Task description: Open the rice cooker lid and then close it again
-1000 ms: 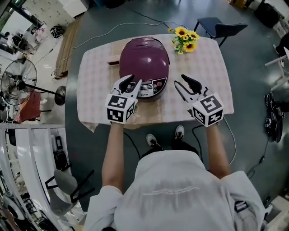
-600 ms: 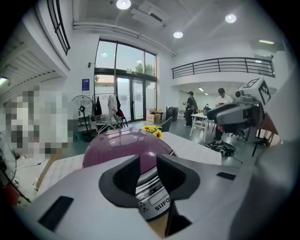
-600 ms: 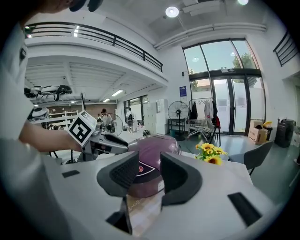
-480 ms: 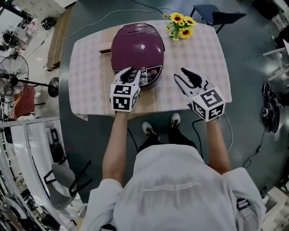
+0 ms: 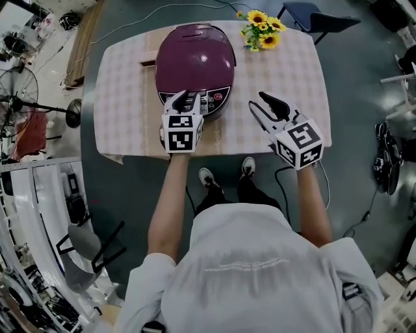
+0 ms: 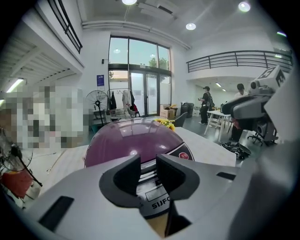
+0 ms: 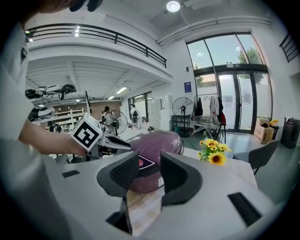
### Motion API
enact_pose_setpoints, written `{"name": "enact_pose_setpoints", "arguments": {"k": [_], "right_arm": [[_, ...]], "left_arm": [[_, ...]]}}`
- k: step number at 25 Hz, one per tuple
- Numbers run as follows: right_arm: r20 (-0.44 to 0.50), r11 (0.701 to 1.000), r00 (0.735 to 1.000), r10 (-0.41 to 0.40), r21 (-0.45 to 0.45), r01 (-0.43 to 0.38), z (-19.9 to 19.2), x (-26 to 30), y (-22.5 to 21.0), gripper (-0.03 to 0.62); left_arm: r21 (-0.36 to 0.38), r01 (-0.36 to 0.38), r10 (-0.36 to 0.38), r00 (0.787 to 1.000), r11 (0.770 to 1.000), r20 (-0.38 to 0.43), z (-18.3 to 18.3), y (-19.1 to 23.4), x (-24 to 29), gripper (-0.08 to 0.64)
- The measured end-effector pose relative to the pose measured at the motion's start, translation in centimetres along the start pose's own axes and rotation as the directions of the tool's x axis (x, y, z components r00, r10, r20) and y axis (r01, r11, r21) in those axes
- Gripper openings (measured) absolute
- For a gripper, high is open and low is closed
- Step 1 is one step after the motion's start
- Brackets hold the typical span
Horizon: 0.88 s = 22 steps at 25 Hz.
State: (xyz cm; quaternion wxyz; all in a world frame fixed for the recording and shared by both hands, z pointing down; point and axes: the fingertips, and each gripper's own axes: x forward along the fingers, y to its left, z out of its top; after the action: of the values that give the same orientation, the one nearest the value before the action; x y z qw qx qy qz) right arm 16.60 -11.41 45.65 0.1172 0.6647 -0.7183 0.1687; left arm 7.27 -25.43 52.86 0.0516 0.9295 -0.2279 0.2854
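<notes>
A purple rice cooker [image 5: 195, 55] stands on the checked table [image 5: 292, 71] with its lid down. My left gripper [image 5: 184, 99] hangs just over the cooker's front control panel [image 5: 211, 101]. Its jaws have just been closing a little and still stand apart. Nothing is between them; the panel and latch [image 6: 149, 180] show through the gap of the left gripper [image 6: 148, 174]. My right gripper [image 5: 263, 109] is open and empty over the bare cloth right of the cooker. From the right gripper [image 7: 150, 176] I see the cooker [image 7: 157, 143] ahead.
A bunch of sunflowers [image 5: 263, 32] sits at the table's far right corner. A small wooden piece [image 5: 148, 63] lies left of the cooker. A chair [image 5: 315, 14] stands beyond the table, a floor fan [image 5: 19, 97] to the left. The person's feet [image 5: 224, 175] are under the near edge.
The left gripper has sunk toward the cooker's front panel, rolled so its marker cube faces up, and its jaws narrowed. The right gripper has dropped slightly.
</notes>
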Motion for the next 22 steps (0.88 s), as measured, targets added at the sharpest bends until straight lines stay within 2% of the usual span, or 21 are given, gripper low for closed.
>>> {"name": "enact_pose_setpoints", "arguments": {"k": [13, 17, 22], "right_arm": [[-0.018, 0.998, 0.998, 0.056, -0.002, -0.056, -0.6, 1.5, -0.6, 0.155], [-0.016, 0.998, 0.997, 0.070, -0.009, -0.070, -0.4, 2.1, -0.4, 0.153], [-0.018, 0.996, 0.996, 0.086, -0.011, -0.086, -0.4, 2.6, -0.2, 0.153]], "left_arm": [[-0.069, -0.061, 0.064, 0.997, 0.996, 0.038, -0.1, 0.3, 0.0, 0.118], [-0.089, -0.060, 0.064, 0.997, 0.994, 0.049, -0.2, 0.4, 0.0, 0.118], [-0.075, -0.067, 0.071, 0.996, 0.995, 0.051, -0.3, 0.2, 0.1, 0.118]]}}
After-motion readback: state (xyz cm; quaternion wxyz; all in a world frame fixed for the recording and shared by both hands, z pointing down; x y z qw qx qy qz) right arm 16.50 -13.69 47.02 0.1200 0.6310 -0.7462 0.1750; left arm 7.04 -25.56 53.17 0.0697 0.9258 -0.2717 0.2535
